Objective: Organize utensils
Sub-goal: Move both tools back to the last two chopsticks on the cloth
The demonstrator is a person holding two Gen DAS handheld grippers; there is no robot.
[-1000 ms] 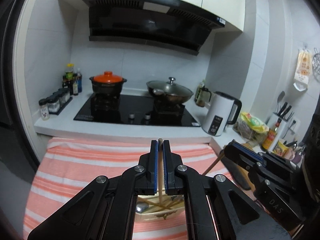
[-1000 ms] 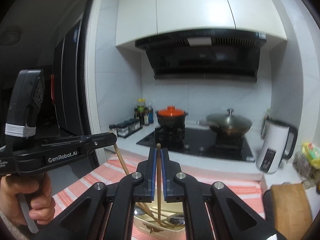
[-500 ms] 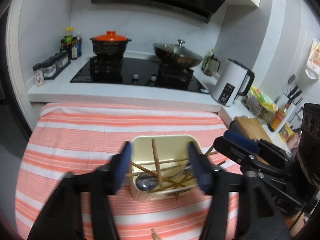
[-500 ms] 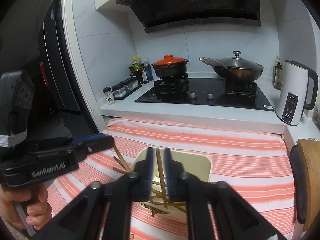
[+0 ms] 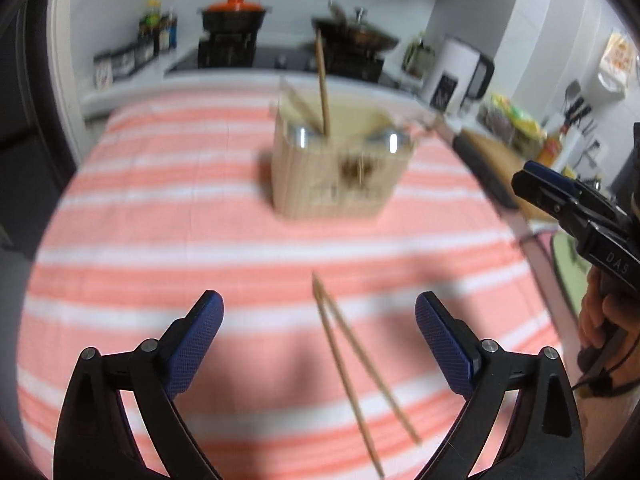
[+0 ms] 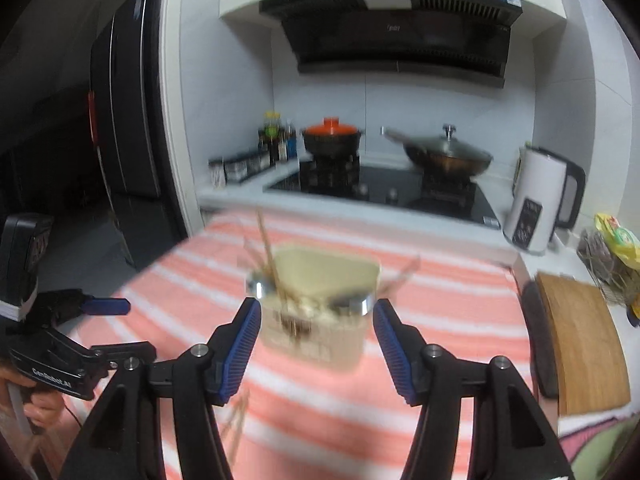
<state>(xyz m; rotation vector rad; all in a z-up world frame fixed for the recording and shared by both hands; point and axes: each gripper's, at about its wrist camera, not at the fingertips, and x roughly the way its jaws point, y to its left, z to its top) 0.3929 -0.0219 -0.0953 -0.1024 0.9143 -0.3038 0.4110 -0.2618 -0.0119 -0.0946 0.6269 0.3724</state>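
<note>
Below, I see the striped cloth (image 5: 160,240) bearing the cream holder (image 5: 340,168), chopsticks upright inside. Both my left gripper (image 5: 316,336) and right gripper (image 6: 314,344) are released, empty. Two loose chopsticks (image 5: 356,368) lie between the left jaws.

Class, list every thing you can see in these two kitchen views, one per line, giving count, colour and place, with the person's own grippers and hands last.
utensil holder: one, cream, on the striped cloth, chopsticks and spoon handles sticking out
loose chopsticks: two, wooden, on the cloth between the left gripper's fingers
striped cloth: one, orange and white, over the table
clay pot: one, black with orange lid, on the stove
wok: one, dark, glass lid, on the stove
kettle: one, white, right of the stove
cutting board: one, wooden, right edge
range hood: one, black, above the stove
left gripper: open, empty
right gripper: open, empty
</note>
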